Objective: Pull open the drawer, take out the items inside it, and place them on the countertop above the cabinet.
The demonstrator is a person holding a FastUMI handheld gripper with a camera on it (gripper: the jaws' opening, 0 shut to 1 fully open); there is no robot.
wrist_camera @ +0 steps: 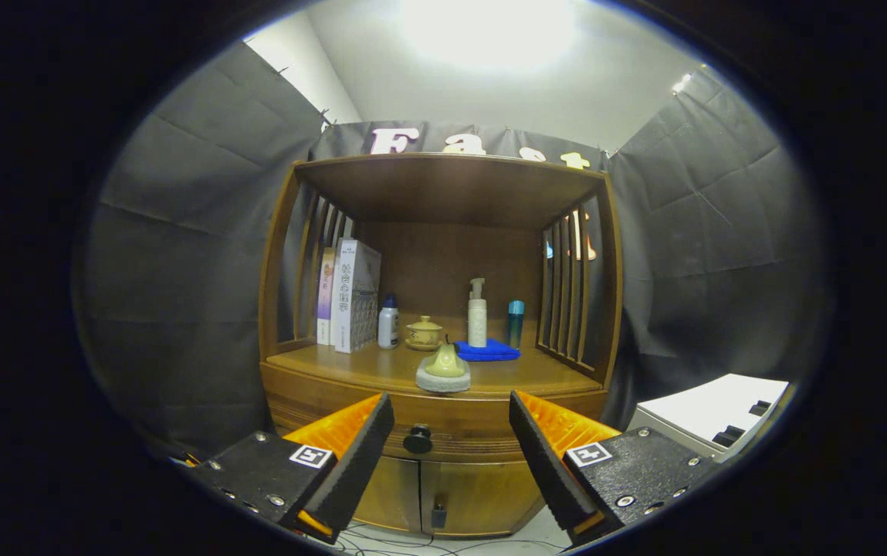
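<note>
A wooden cabinet stands ahead, its drawer (443,421) closed, with a round dark knob (418,439) on the front. The knob sits between my two fingers and a little beyond them. My gripper (451,413) is open and holds nothing. On the countertop (520,378) above the drawer, near its front edge, rests a yellow-handled scrubber on a grey pad (443,369). The drawer's inside is hidden.
Farther back on the countertop stand books (349,297), a small white bottle (388,323), a lidded cup (424,333), a pump bottle (477,313) on a blue cloth (487,350) and a teal bottle (516,322). Two lower doors (443,494) sit under the drawer. A white box (709,413) is at the right.
</note>
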